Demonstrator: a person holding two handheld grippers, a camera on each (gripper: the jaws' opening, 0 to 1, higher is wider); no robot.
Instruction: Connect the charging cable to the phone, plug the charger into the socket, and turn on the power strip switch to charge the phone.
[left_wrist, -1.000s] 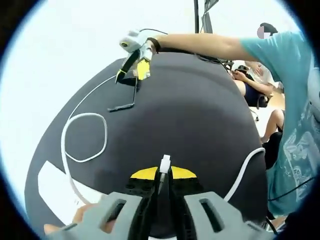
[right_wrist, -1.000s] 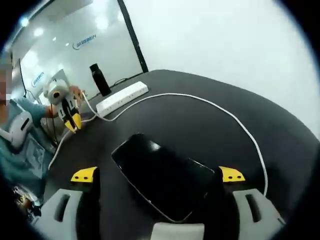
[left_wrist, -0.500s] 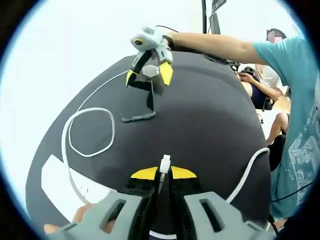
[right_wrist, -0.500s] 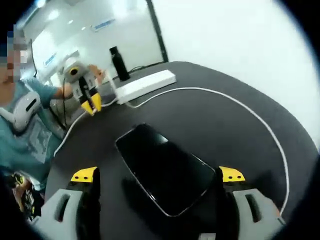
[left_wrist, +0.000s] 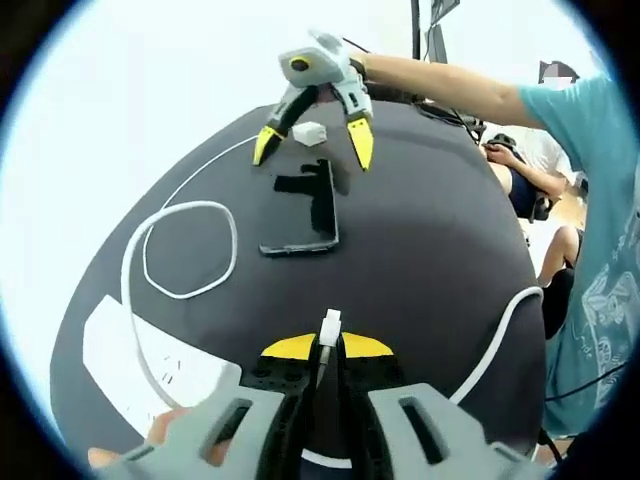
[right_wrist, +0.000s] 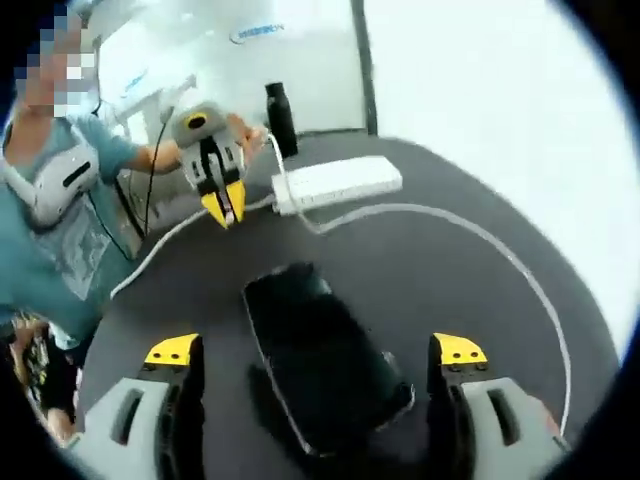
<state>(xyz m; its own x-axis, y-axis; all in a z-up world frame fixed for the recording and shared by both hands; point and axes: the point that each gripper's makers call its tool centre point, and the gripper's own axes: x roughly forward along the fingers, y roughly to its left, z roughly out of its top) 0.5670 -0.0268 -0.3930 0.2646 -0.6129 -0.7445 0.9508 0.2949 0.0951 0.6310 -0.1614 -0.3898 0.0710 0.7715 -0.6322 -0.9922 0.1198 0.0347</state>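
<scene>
1. Left gripper jaws pinched on charging cable plug, near table edge.
2. Right gripper jaws spread above phone, mid-table.
3. Power strip at far edge, bottle beside it.

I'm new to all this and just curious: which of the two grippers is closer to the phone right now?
Right. The right gripper hangs open just above the phone, which lies between its jaws in its own view. The left gripper, clamped on the cable plug, sits farther back across the table.
</scene>
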